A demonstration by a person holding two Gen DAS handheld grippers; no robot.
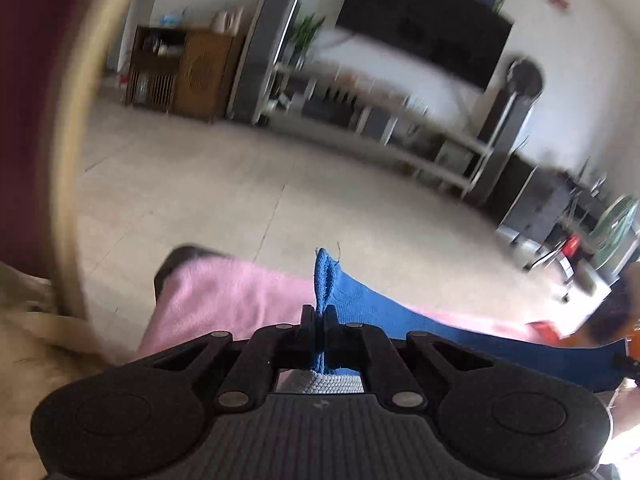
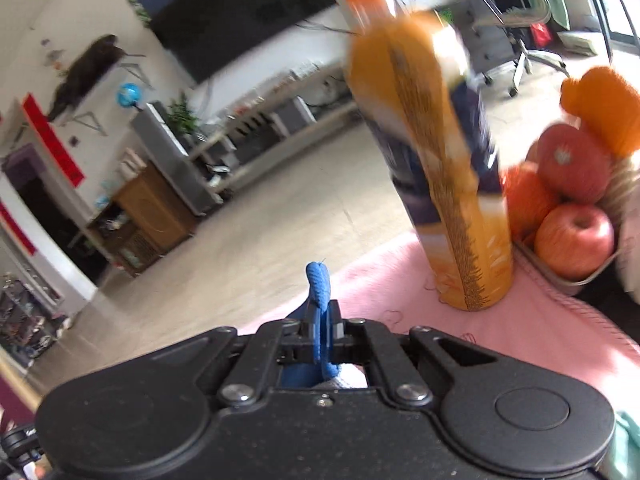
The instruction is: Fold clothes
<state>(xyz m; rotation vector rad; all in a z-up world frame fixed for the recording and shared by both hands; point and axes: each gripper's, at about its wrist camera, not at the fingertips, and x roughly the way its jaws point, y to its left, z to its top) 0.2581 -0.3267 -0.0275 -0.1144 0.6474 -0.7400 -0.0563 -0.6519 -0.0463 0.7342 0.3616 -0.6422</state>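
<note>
A blue knitted garment (image 1: 384,312) stretches rightward over the pink cloth (image 1: 224,300) that covers the table. My left gripper (image 1: 319,316) is shut on one corner of it, and a tuft of blue fabric pokes up above the fingers. My right gripper (image 2: 322,312) is shut on another bunched edge of the blue garment (image 2: 319,286), which sticks up between its fingers. A white-grey knit part shows under each gripper. In the right wrist view most of the garment is hidden below the gripper body.
A tall orange snack tube (image 2: 440,184) stands on the pink cloth (image 2: 520,332) just right of my right gripper. A tray of apples (image 2: 572,236) sits beyond it. A beige curved frame (image 1: 76,160) rises at the left. Tiled floor and a TV stand (image 1: 380,128) lie beyond.
</note>
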